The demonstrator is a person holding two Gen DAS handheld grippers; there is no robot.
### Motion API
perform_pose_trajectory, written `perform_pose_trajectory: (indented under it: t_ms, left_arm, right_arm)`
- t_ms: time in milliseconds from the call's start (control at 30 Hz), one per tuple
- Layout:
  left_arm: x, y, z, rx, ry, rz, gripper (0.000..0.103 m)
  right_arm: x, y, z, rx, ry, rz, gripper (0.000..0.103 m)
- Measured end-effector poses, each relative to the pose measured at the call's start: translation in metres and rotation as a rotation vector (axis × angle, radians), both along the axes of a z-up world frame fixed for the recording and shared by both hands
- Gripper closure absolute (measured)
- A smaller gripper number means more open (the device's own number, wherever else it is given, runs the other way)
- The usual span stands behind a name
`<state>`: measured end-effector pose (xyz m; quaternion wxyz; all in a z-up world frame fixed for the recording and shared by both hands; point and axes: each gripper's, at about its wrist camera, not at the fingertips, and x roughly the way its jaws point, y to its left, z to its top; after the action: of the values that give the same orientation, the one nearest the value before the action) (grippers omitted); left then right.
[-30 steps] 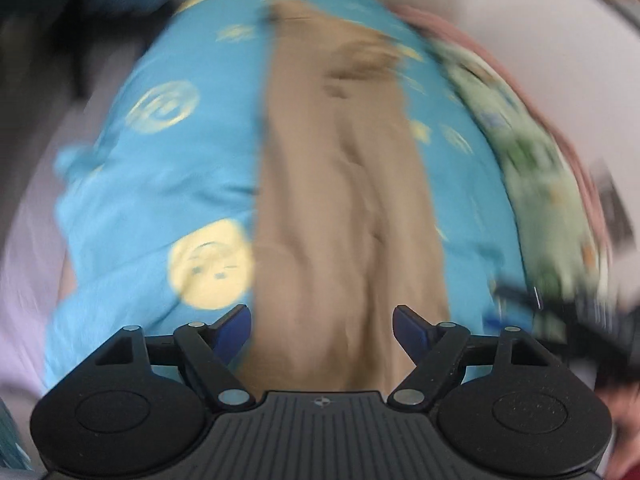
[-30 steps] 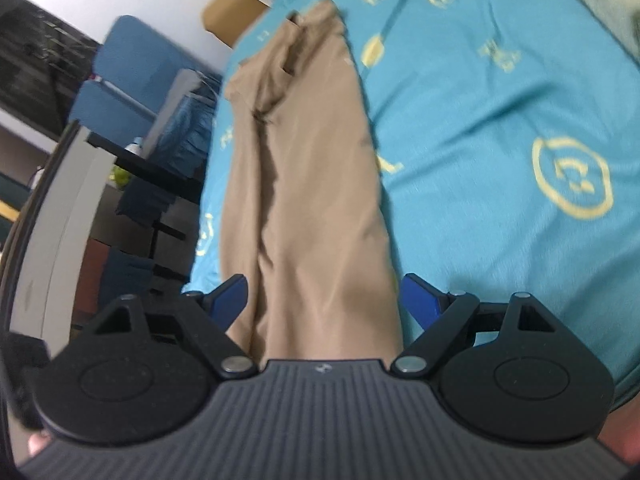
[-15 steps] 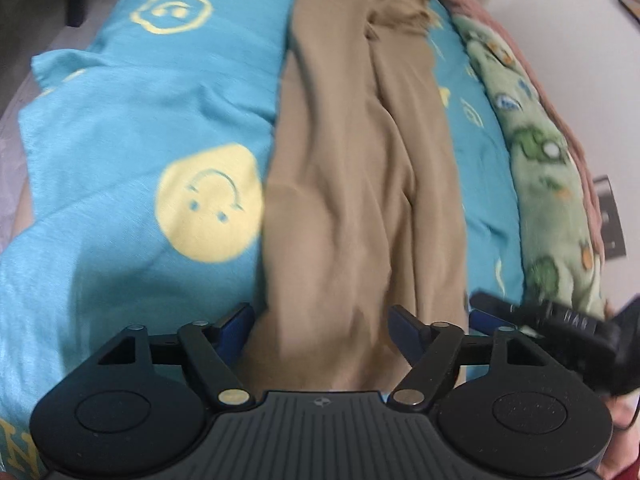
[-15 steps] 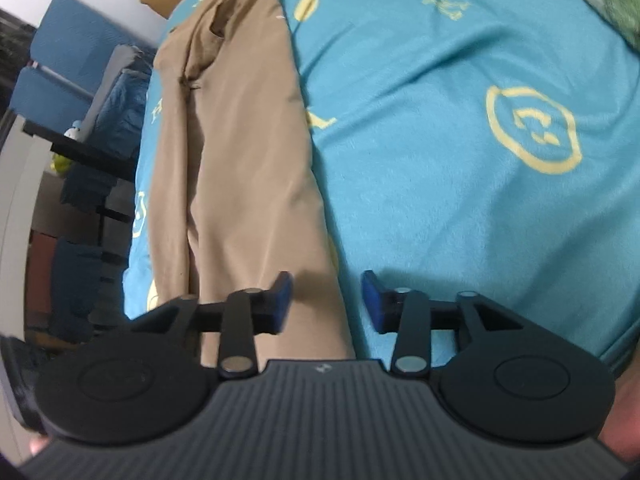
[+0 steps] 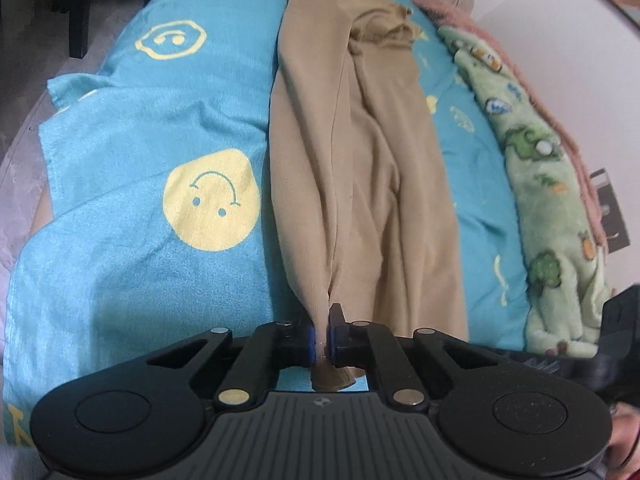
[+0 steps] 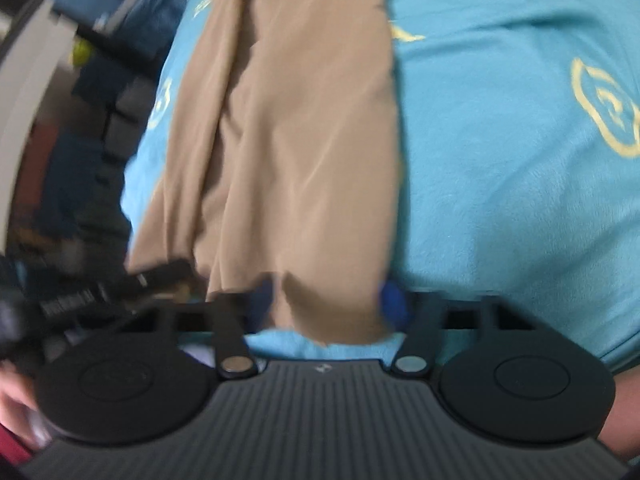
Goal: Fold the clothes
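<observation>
Trousers (image 5: pixel 360 168), tan, lie lengthwise on the blue bedspread (image 5: pixel 132 240), long axis running straight away from both grippers; left gripper (image 5: pixel 322 334) pinches the near hem; right gripper (image 6: pixel 326 306) straddles it, fingers apart.

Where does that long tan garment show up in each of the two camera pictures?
Left wrist view: the tan garment runs up the middle, from top centre down to the left gripper, whose jaws are pinched shut on its near edge.
Right wrist view: it fills the centre-left, from the top down to its hem between the parted fingers of the right gripper.
Shared landmark: the blue bedspread with yellow faces beneath it.
</observation>
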<state>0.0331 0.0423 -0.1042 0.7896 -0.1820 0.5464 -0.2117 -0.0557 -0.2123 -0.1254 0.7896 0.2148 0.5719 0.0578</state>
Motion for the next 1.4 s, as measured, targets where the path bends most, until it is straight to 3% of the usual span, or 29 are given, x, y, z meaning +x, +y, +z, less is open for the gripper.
perform_pose_trajectory:
  t_ms: [100,233,367,533,633,833,967,1167,1400]
  left_arm:
    - [-0.001,0.011,0.013,-0.052,-0.025,0.059,0.098]
    - [0.0,0.027,0.052,-0.123,-0.085,0.122,0.098]
    - [0.005,0.023,0.11,-0.161,-0.156,0.153,0.098]
    - [-0.012,0.01,0.182,-0.175,-0.27,0.135,0.098]
    - [-0.04,0.006,0.199,-0.167,-0.286,0.107,0.098]
    - [-0.107,0.015,0.178,-0.135,-0.215,0.079,0.098]
    - [-0.115,0.016,0.168,-0.108,-0.198,0.071,0.098]
    - [-0.047,-0.007,0.173,-0.047,-0.266,0.111,0.098]
    - [0.053,-0.045,0.173,0.047,-0.436,0.171,0.098]
  right_arm:
    - [-0.006,0.01,0.015,-0.071,-0.057,0.044,0.092]
    - [-0.016,-0.012,0.048,0.004,-0.151,-0.059,0.093]
    - [-0.029,-0.036,0.102,0.048,-0.273,-0.13,0.094]
    - [-0.049,-0.054,0.174,0.066,-0.433,-0.173,0.094]
    - [-0.067,-0.054,0.197,0.049,-0.481,-0.164,0.094]
    - [-0.126,-0.054,0.176,0.071,-0.46,-0.139,0.094]
    - [-0.139,-0.058,0.16,0.091,-0.432,-0.163,0.094]
    - [-0.093,-0.068,0.159,0.087,-0.459,-0.221,0.094]
    - [0.013,-0.073,0.148,0.025,-0.507,-0.247,0.094]
